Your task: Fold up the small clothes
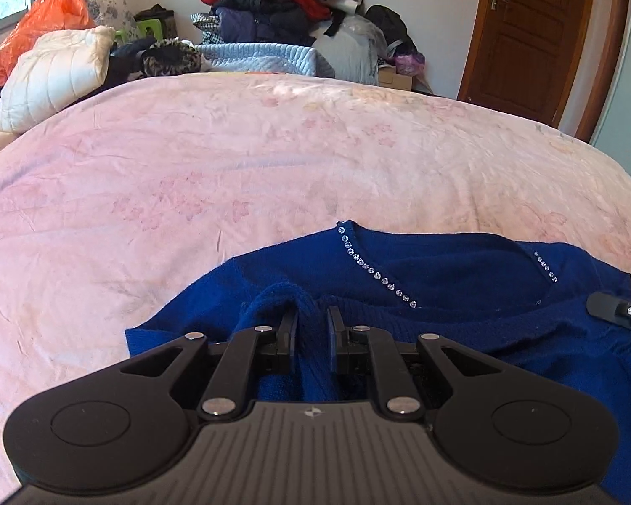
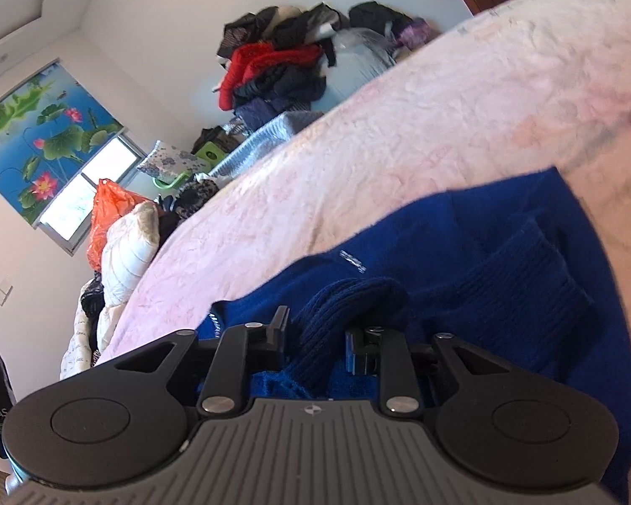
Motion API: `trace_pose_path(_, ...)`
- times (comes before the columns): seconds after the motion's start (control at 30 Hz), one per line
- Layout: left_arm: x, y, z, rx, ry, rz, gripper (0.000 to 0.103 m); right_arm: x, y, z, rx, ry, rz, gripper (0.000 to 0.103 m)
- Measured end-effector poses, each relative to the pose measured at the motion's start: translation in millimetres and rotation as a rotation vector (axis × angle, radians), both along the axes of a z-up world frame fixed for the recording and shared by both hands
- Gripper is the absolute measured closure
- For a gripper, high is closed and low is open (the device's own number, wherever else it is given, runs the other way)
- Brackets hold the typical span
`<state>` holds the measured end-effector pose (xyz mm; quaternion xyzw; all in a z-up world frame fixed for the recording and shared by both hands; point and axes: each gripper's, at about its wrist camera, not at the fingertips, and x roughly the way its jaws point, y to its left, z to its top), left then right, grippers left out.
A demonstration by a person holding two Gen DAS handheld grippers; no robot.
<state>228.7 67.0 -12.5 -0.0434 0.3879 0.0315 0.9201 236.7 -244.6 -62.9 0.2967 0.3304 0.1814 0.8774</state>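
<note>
A royal blue knit sweater (image 1: pixel 462 294) with a rhinestone-trimmed V-neck lies on the pink bedspread (image 1: pixel 231 168), at its near edge. My left gripper (image 1: pixel 313 328) is shut on a bunched fold of the sweater's knit, held just above the body of the garment. My right gripper (image 2: pixel 315 336) is shut on a ribbed cuff or hem of the same sweater (image 2: pixel 505 277), lifted off the bedspread (image 2: pixel 399 147). The right gripper's tip shows in the left wrist view (image 1: pixel 618 309) at the right edge, on the sweater.
A pile of clothes (image 1: pixel 273 4) stands beyond the far edge of the bed. A white quilted pillow (image 1: pixel 59 75) and an orange plastic bag (image 1: pixel 42 21) lie at the far left. A brown door (image 1: pixel 538 33) is at the right.
</note>
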Motion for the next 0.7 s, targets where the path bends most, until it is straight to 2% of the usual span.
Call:
trace_pose_path(0.03,1,1,0,-0.005,0.003,0.0,0.089,1,-2,-3,0.009,0.008,-0.003,0.062)
trace_pose_path(0.17,9,11,2,-0.079,0.038,0.005,0.087,4,-10,-8,0.087,0.036,-0.006,0.054)
trace_pose_path(0.3,17,38,2,-0.252,0.079,0.041,0.077,5,-23,-3,0.146,0.045,-0.005,0.041)
trace_pose_path(0.37,20,52,0,-0.337,0.098,0.076,0.077,5,-33,0,0.182,0.039,-0.024,0.037)
trace_pose_path(0.43,23,61,-1,-0.389,0.112,0.097,0.077,6,-44,1,0.215,0.034,-0.05,0.035)
trace_pose_path(0.53,27,64,0,-0.382,0.11,0.125,0.077,6,-57,5,0.219,0.006,-0.104,0.031)
trace_pose_path(0.7,29,70,4,-0.38,0.088,0.153,0.077,-1,-66,12,0.134,-0.053,-0.221,0.031)
